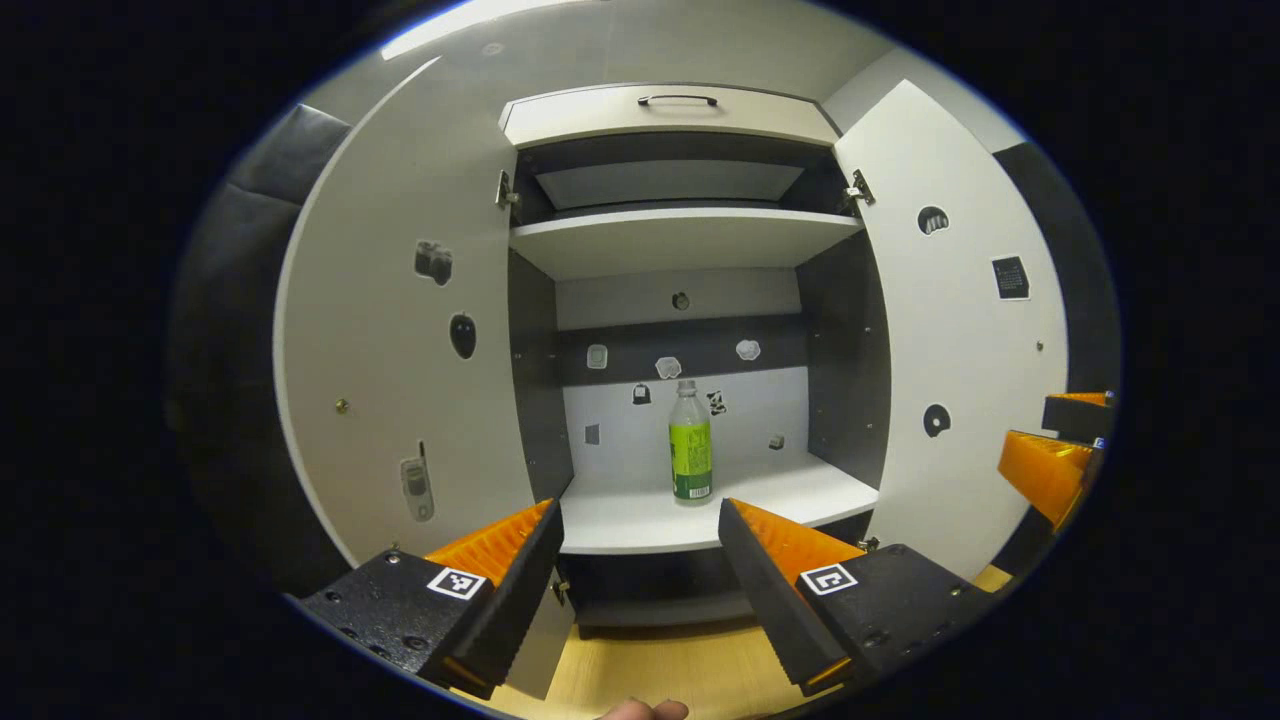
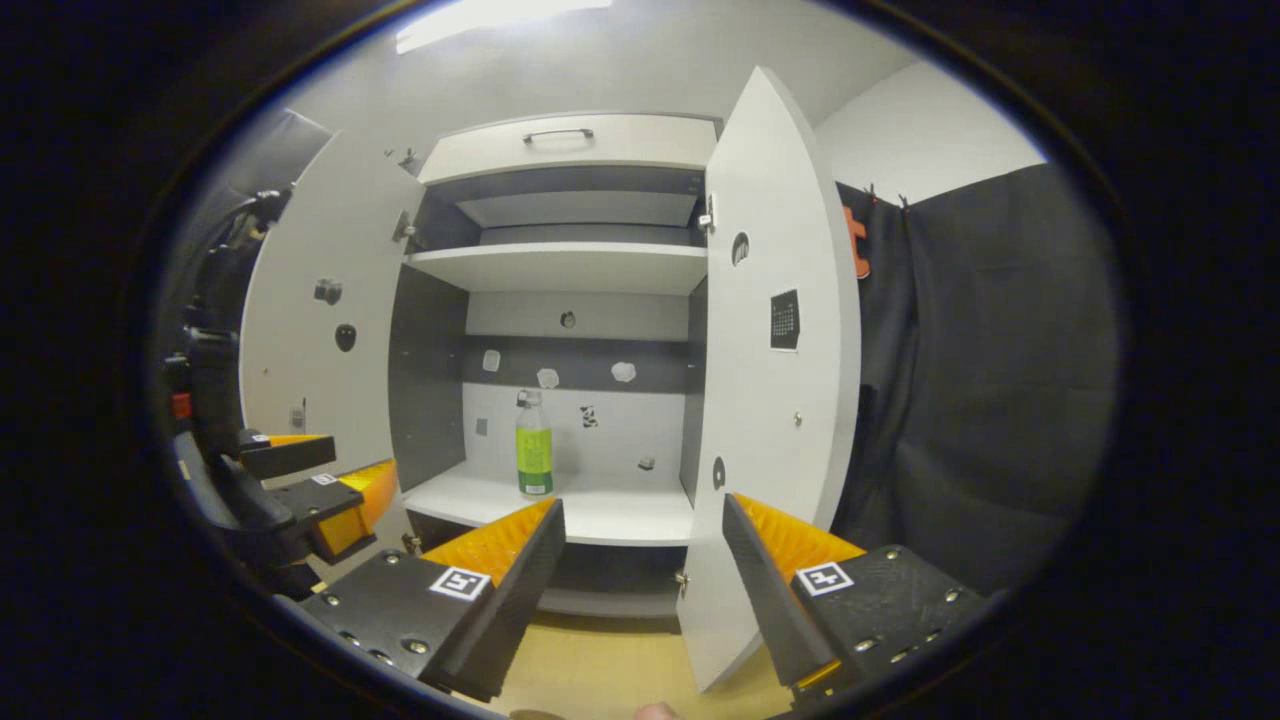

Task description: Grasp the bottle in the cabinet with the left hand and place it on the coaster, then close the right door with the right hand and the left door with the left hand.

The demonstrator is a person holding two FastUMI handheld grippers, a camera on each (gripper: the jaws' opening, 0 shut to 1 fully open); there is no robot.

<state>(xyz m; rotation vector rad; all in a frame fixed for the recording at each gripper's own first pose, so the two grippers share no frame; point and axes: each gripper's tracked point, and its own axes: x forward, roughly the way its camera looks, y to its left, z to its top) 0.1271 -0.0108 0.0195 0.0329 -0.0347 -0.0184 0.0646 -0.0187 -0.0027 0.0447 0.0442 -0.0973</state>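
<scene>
On lower shelf (image 1: 640, 520): one bottle (image 1: 690, 445) (upright) | two doors (image 1: 400, 330) open | two claws (image 1: 640, 535) spread, empty

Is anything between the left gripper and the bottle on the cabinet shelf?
Nothing visible. The left gripper is open and faces the bottle, which stands upright and alone on the lower shelf. The left door and the right door are swung wide to either side.
</scene>
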